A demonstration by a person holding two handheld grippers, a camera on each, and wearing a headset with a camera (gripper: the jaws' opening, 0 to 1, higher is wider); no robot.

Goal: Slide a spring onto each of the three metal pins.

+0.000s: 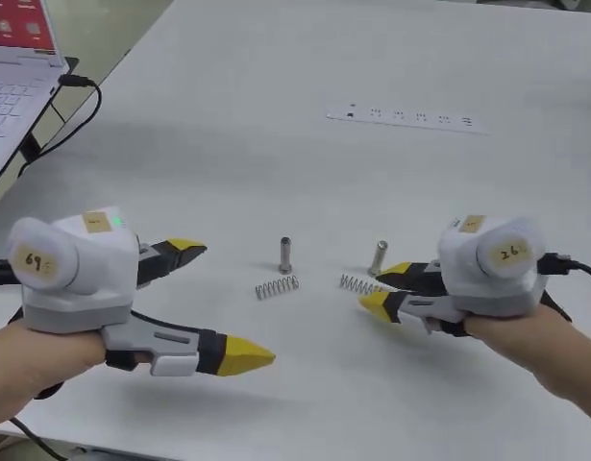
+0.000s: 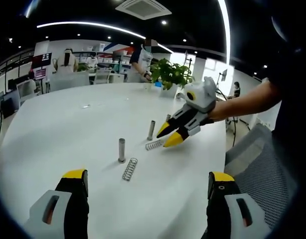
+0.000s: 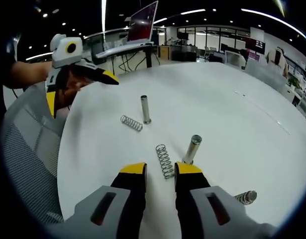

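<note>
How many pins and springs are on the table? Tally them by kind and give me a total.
Metal pins: 3
Springs: 3, two lying loose, one apparently already on a pin
Total: 6

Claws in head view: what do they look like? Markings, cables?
Left claw and right claw: white rounded tops, grey bodies, black jaws tipped yellow. The left sticker reads 69, the right sticker 26. A black cable leaves the right one.
</note>
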